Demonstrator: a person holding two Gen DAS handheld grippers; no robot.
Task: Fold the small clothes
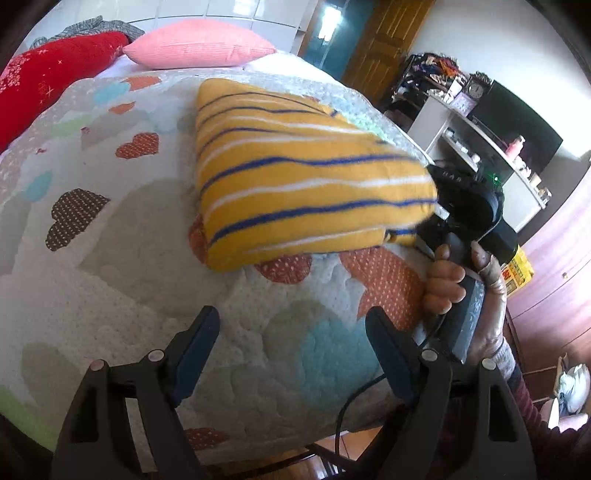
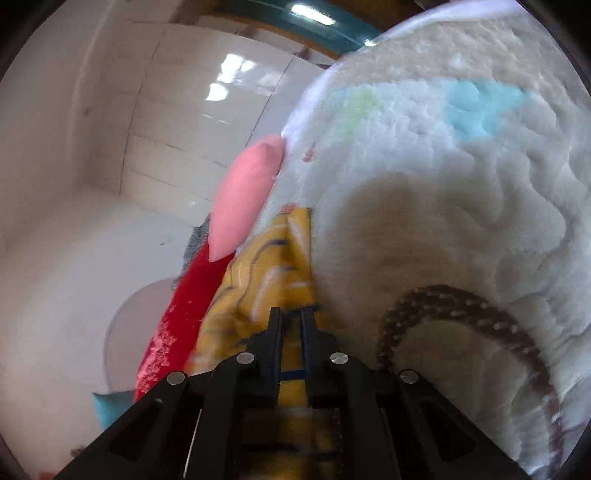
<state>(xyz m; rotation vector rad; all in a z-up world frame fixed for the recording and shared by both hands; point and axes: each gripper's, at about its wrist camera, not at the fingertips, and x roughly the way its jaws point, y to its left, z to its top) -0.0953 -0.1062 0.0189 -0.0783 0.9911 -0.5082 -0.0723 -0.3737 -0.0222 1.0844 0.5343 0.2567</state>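
The yellow striped garment (image 1: 295, 173) lies on the bed's quilt (image 1: 110, 295), toward the edge nearest the right hand; it is already doubled into a thick, roughly rectangular bundle with its layers stacked, so by my reading the folding is well along and what remains is at most a last fold-over or a tidy set-down; I cannot tell whether it is a shirt or trousers.

The right hand-held gripper (image 2: 291, 314) has its jaws pinched narrow on a fold of the yellow cloth, which shows between and just ahead of the tips; in the left wrist view its black body sits against the garment's right end, held in a person's hand (image 1: 447, 280). The left hand-held gripper (image 1: 291, 343) stands wide over bare quilt, near the garment but apart from it, with nothing between its jaws.

Counted: one garment in work; two hand-held grippers; one pink pillow (image 1: 199, 44) and one red cushion or blanket (image 1: 55, 77) at the head of the bed, with a grey knit item (image 1: 92, 26) behind them; no finished pile of folded clothes is visible.
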